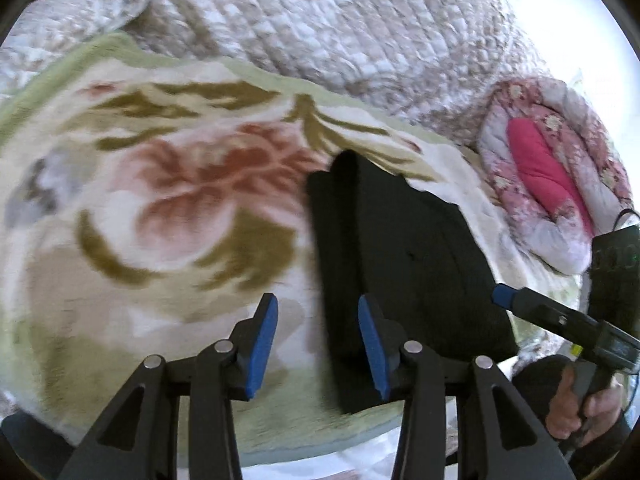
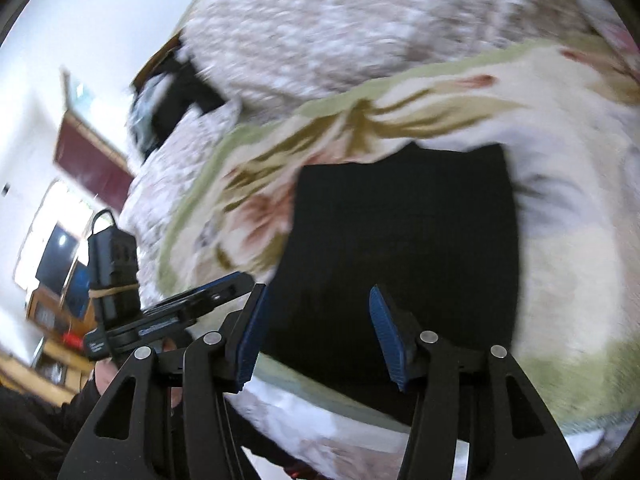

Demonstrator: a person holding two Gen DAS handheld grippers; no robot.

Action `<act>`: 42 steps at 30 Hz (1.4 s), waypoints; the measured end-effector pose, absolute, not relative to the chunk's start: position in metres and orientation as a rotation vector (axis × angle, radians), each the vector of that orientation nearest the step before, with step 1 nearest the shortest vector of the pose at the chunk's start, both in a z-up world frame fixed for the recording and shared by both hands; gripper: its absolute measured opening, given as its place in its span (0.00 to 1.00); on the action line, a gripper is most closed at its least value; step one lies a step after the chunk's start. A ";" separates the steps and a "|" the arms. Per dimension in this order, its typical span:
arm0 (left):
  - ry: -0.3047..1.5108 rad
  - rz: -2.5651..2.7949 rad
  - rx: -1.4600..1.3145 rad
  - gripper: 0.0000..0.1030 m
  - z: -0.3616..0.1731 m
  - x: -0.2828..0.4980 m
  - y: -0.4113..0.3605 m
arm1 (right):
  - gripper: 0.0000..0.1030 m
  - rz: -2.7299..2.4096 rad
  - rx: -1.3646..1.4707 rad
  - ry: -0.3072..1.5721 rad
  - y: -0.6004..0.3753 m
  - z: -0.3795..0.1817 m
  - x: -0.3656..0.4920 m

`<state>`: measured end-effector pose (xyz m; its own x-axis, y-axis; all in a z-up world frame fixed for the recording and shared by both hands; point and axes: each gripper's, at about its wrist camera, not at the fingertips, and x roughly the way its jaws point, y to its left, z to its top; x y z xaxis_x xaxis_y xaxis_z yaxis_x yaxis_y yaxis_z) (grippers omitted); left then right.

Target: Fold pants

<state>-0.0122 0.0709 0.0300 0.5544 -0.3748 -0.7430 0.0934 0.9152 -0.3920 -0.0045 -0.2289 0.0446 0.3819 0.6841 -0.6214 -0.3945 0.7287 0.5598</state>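
Only the left view shows us the pink quilt [image 1: 548, 184], upper right. Folded pants [image 2: 400, 248] lie on the blanket [image 2: 568, 240], mid-frame ahead of both grippers [image 1: 318, 344] [image 2: 316, 336]; jaws spread, empty.

Bright daylight blows out the far window [image 2: 52, 224], both fisheye views smear with motion blur, and the edges bend darkly.

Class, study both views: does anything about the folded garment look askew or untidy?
Slightly. The folded black pants on the floral fleece blanket have layers that don't line up: one strip juts past the top left edge. Nothing else looks odd.
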 end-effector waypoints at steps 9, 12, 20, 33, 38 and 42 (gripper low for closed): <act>0.960 -0.371 -0.324 0.43 0.020 -0.004 0.045 | 0.51 0.650 0.403 0.966 -0.263 0.035 -0.007; 0.947 -0.381 -0.342 0.43 0.019 0.001 0.044 | 0.51 0.643 0.412 0.968 -0.266 0.034 -0.008; 0.925 -0.412 -0.377 0.43 0.020 0.001 0.051 | 0.51 0.634 0.424 0.970 -0.269 0.033 -0.006; 0.960 -0.428 -0.340 0.29 0.018 -0.001 0.047 | 0.51 0.621 0.428 0.977 -0.271 0.031 -0.005; 0.932 -0.420 -0.335 0.13 0.030 -0.012 0.049 | 0.51 0.609 0.433 0.967 -0.274 0.034 -0.006; 0.936 -0.402 -0.323 0.13 0.030 -0.021 0.051 | 0.51 0.607 0.427 0.954 -0.277 0.036 -0.008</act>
<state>-0.0208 0.0511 0.0296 0.5288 -0.4672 -0.7086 0.1925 0.8791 -0.4360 -0.0076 -0.2771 0.0361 0.4346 0.6494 -0.6240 -0.2894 0.7568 0.5860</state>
